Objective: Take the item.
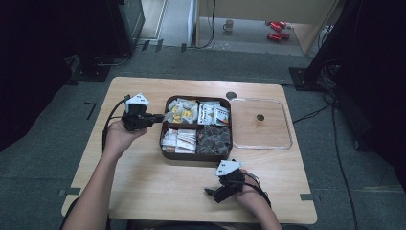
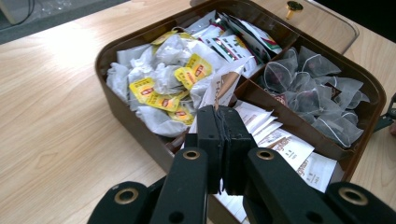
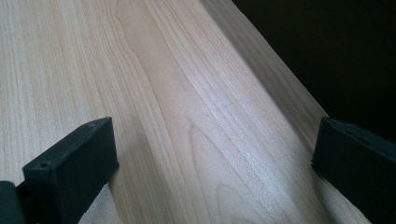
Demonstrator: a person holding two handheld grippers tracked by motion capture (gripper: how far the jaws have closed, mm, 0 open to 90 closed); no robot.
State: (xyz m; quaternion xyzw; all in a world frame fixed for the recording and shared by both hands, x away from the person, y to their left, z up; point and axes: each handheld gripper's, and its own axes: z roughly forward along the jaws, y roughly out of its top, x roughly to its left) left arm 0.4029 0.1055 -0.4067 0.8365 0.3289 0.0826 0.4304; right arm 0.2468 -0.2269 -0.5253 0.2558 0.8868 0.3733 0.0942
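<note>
Left tool (image 2: 223,119) (black, blocky) on crinkly paper sachet (image 2: 223,86)

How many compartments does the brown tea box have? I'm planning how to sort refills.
4. In the brown box: far left holds yellow-tagged tea bags, far right printed sachets, near left white packets, near right mesh pyramid bags.

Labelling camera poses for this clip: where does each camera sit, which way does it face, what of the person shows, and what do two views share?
High view: above the person's side, looking forward and down on the wooden table; both forearms, left gripper, right gripper.
Left gripper view: rides that gripper, shut on a white sachet over the brown compartment box.
Right gripper view: low over bare table, jaws wide apart.
Shared: high and left gripper views both show the box and clear lid.
</note>
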